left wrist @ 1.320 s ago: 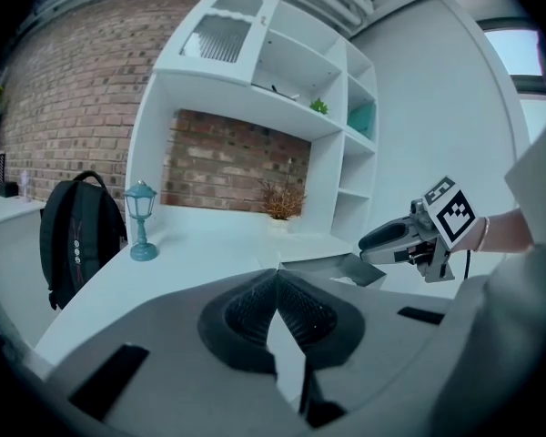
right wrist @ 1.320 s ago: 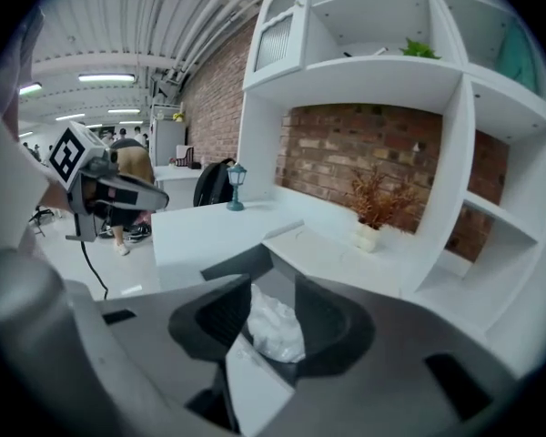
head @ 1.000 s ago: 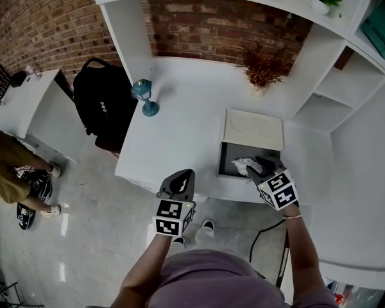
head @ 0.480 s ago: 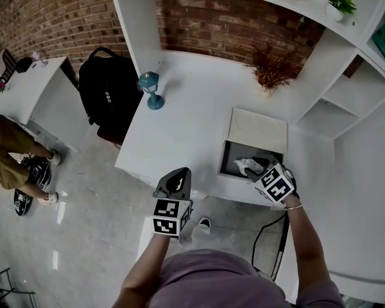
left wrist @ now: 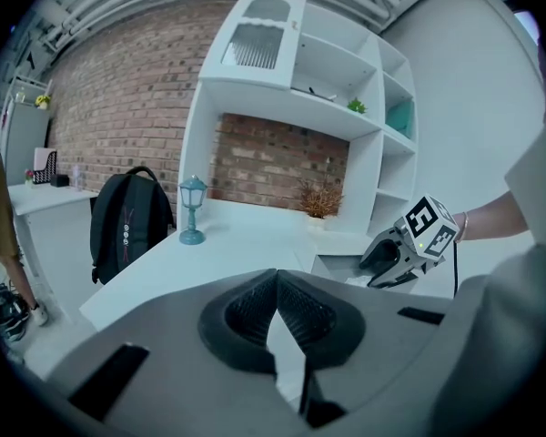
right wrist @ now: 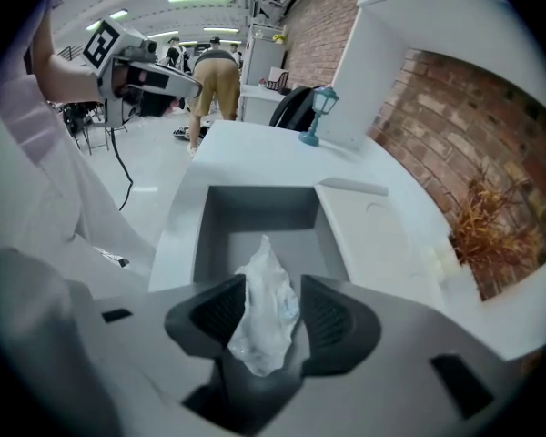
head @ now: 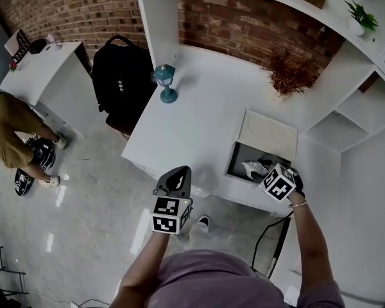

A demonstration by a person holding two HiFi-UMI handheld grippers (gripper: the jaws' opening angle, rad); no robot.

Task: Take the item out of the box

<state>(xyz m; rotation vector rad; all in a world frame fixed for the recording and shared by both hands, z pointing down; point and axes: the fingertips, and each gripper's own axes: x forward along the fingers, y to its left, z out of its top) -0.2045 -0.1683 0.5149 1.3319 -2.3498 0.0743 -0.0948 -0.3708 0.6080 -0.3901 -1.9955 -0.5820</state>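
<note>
A grey box [head: 235, 161] stands open at the white desk's near edge, its white lid [head: 267, 135] folded back. A crumpled white plastic-wrapped item [head: 253, 167] lies inside. My right gripper [head: 268, 171] reaches into the box from the near side. In the right gripper view the item [right wrist: 266, 312] stands between the pads of my right gripper [right wrist: 271, 294]. Its jaws are opening and do not clamp the item. The box floor [right wrist: 255, 244] shows beyond. My left gripper [head: 175, 179] hangs over the floor off the desk's edge. Its jaws [left wrist: 275, 276] are shut and hold nothing.
On the desk stand a small teal lantern [head: 166, 82] and a dried plant [head: 289, 76]. A black backpack [head: 119, 82] leans at the desk's left end. White shelves [head: 346, 117] rise at the right. A person [head: 6, 130] stands by a side table at far left.
The head view has shifted, so the desk sits further right and lower. My right gripper stays at the box's near end by the white item. The left gripper has barely moved.
</note>
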